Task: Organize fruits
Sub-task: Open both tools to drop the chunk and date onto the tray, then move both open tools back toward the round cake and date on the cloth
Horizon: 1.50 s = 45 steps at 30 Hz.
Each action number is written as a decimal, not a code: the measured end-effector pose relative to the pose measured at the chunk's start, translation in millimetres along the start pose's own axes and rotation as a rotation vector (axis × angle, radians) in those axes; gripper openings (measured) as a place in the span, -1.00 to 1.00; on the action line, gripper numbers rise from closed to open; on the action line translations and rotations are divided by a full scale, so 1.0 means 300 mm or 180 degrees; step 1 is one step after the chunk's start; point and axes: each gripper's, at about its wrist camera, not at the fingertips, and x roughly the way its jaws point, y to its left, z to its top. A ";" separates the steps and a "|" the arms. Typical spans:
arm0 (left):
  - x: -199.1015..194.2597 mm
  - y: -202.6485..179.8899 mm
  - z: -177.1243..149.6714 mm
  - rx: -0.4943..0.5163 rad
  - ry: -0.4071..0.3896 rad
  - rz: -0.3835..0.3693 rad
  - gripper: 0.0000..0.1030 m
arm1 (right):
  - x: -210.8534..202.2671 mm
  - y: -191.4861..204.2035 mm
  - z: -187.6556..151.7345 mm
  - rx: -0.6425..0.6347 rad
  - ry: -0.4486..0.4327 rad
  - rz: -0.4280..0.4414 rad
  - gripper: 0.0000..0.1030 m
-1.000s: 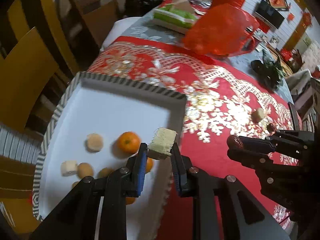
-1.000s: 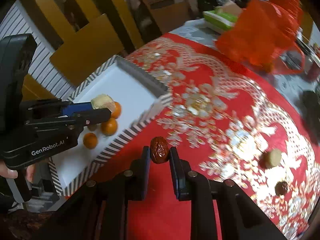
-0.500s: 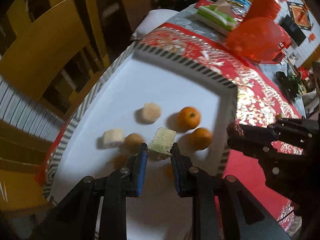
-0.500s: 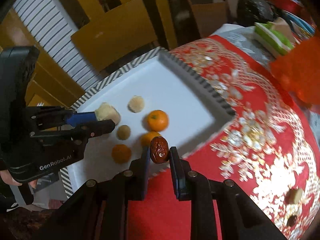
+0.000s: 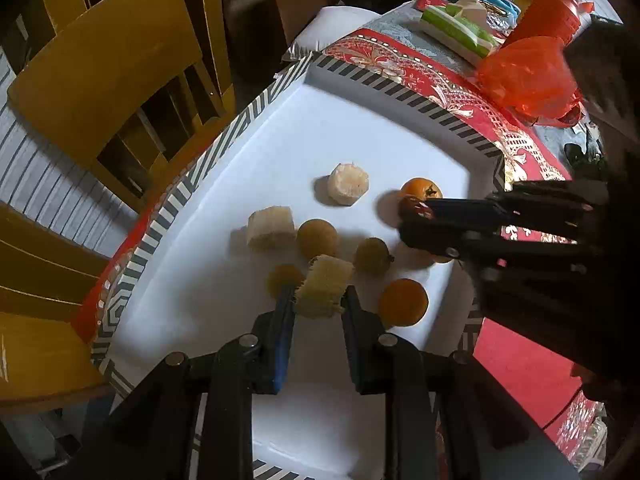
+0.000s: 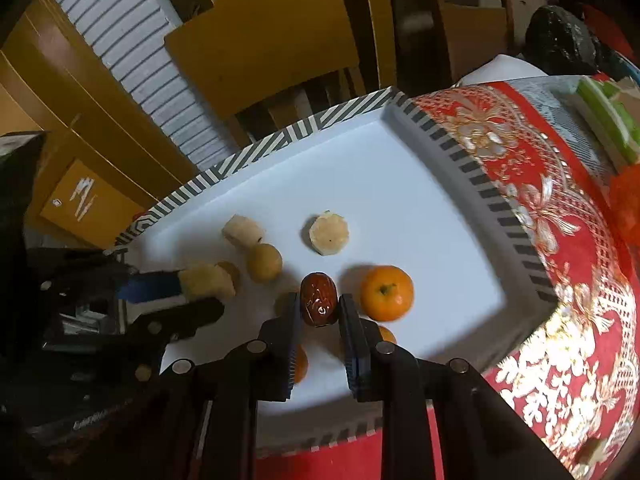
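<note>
A white tray with a black-and-white striped rim (image 5: 256, 108) (image 6: 304, 132) holds several fruits: tangerines (image 5: 403, 302) (image 6: 387, 293), brown round fruits (image 5: 317, 238) (image 6: 264, 263) and pale sugarcane chunks (image 5: 347, 184) (image 6: 329, 235). My left gripper (image 5: 318, 300) is shut on a pale sugarcane chunk (image 5: 323, 286) and holds it over the tray's middle. My right gripper (image 6: 319, 312) is shut on a dark red date (image 6: 318, 299) over the tray, beside a tangerine. The date also shows in the left wrist view (image 5: 414, 208).
The tray sits on a red and gold tablecloth (image 6: 560, 240) at the table's edge. Yellow wooden chairs (image 5: 112, 68) (image 6: 264, 40) stand just beyond it. A red plastic bag (image 5: 528, 76) and a green tissue pack (image 5: 460, 30) lie farther along the table.
Both grippers have moved from over the tablecloth to over the tray, each still holding its piece. The tray's fruits now lie right under the fingers.
</note>
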 end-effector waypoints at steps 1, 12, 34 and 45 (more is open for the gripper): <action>0.002 0.002 -0.001 0.0004 0.0006 -0.0006 -0.56 | 0.009 0.003 0.004 -0.0002 0.0012 0.0000 -0.59; 0.025 0.009 -0.014 -0.0005 0.0069 -0.0015 -0.56 | 0.078 0.009 0.037 -0.0014 0.0092 -0.0069 -0.58; -0.023 -0.052 0.014 0.0085 -0.0135 0.0189 0.21 | -0.108 -0.038 -0.032 0.0174 -0.0277 -0.0172 -0.06; -0.056 -0.170 0.065 0.0191 -0.0248 0.0187 0.49 | -0.267 -0.156 -0.161 0.0612 -0.0578 -0.0365 0.26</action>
